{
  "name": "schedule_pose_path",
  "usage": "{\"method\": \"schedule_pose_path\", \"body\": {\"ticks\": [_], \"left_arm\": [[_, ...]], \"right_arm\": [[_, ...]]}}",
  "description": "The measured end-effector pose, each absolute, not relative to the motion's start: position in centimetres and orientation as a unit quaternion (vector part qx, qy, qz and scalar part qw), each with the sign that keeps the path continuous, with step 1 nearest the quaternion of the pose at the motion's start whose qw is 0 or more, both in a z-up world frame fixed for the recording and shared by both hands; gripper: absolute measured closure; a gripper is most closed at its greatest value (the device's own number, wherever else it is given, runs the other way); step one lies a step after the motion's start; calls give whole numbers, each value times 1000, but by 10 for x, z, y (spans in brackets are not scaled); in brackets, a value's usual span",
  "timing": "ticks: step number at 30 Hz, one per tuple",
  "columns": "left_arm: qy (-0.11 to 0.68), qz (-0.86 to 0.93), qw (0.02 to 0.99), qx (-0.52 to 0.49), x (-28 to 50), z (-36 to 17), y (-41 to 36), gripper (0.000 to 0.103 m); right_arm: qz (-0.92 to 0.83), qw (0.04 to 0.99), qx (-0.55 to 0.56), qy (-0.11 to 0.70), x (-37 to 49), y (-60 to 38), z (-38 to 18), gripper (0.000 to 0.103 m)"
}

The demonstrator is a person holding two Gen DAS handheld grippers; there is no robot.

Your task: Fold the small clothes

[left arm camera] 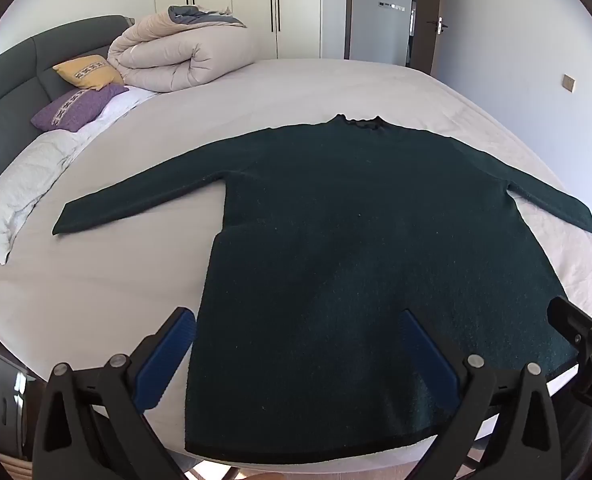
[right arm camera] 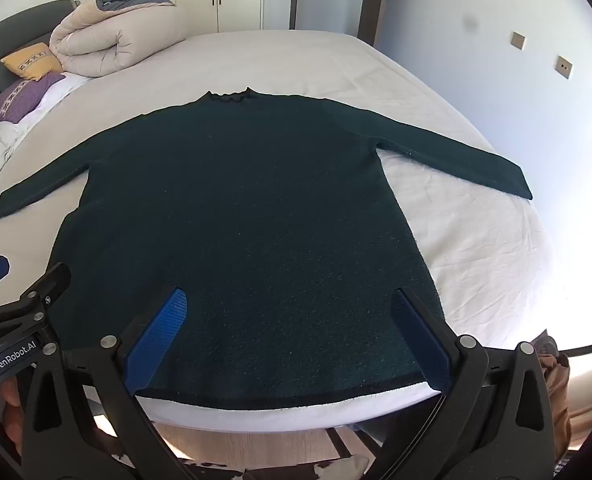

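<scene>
A dark green long-sleeved sweater (left arm camera: 336, 240) lies flat on the white bed (left arm camera: 95, 300), collar away from me, both sleeves spread out, hem at the near edge. It also shows in the right wrist view (right arm camera: 235, 208). My left gripper (left arm camera: 300, 320) is open above the sweater's lower left part, holding nothing. My right gripper (right arm camera: 289, 300) is open above the lower right part near the hem, holding nothing. Each gripper shows at the edge of the other's view: the right one (left arm camera: 584, 340) and the left one (right arm camera: 19, 312).
A rolled beige duvet (left arm camera: 183, 56), a yellow cushion (left arm camera: 87, 72) and a purple cushion (left arm camera: 75, 106) lie by the dark headboard (left arm camera: 11, 92) at the far left. White pillows (left arm camera: 19, 184) lie along the left side. Wardrobe doors (left arm camera: 255, 0) and a door stand beyond the bed.
</scene>
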State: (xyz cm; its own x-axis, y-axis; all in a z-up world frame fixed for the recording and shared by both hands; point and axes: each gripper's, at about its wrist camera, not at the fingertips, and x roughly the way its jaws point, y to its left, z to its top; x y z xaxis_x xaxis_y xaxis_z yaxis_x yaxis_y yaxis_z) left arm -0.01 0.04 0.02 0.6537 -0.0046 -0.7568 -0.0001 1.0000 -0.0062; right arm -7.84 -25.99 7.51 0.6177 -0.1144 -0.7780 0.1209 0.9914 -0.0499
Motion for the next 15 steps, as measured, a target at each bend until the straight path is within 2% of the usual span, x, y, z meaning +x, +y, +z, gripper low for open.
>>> {"method": "schedule_pose_path", "body": {"ticks": [15], "left_arm": [[419,-4,908,-6,1,-1,1,0]], "right_arm": [[-65,900,5,432,-76,-261,76,0]]}}
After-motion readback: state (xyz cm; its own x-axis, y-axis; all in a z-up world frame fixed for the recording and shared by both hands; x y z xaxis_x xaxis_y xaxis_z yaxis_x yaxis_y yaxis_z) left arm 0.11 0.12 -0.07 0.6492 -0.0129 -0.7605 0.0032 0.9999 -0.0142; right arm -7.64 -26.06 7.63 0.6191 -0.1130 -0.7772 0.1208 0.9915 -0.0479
